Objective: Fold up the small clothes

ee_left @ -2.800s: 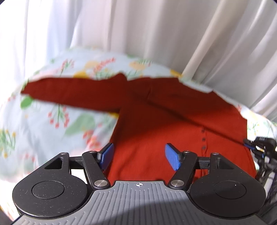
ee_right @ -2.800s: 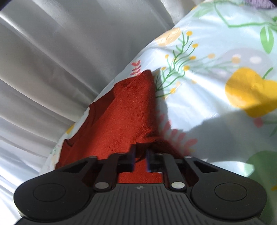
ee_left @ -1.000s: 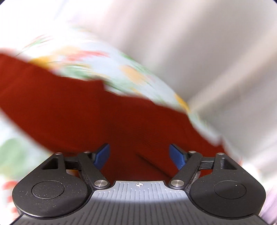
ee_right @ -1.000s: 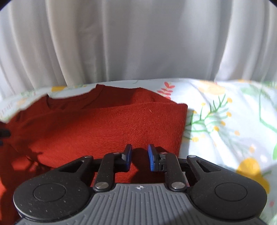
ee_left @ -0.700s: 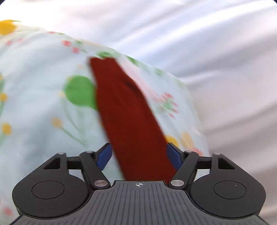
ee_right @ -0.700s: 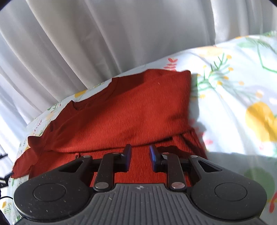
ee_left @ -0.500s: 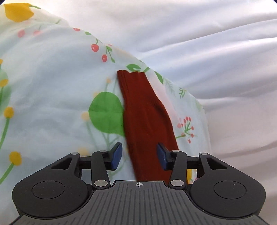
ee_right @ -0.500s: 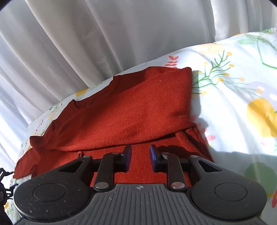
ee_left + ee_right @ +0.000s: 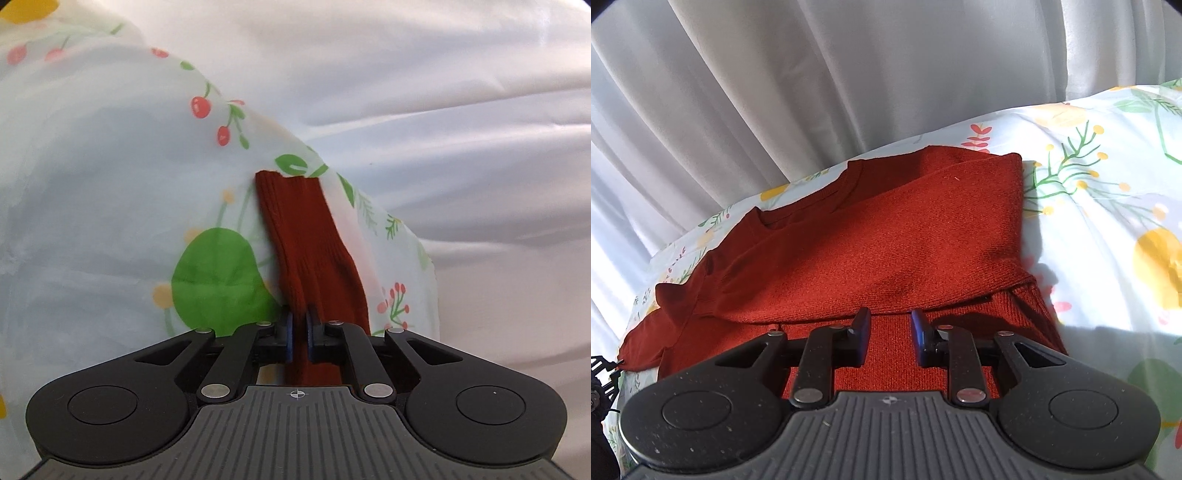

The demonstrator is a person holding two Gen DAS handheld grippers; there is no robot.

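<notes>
The red knit sweater [image 9: 886, 243] lies on a flower-printed sheet [image 9: 1108, 184], one side already folded across the body, a white curtain [image 9: 812, 74] behind it. The left gripper [image 9: 297, 334] has just been closing its jaws, and they now pinch a ridge of the sweater's left sleeve [image 9: 306, 240]; the sleeve runs straight ahead of the jaws, its cuff at the far end, flat on the sheet. The right gripper [image 9: 890, 328] hangs over the sweater's ribbed hem, jaws narrowly parted with only flat knit beneath them, nothing clamped, and the edge of the folded layer just ahead of its tips. The step in hand looks like the second sleeve fold: the next move probably calls for lifting the pinched sleeve and carrying it over onto the body, with the cuff trailing free so it lands flat
</notes>
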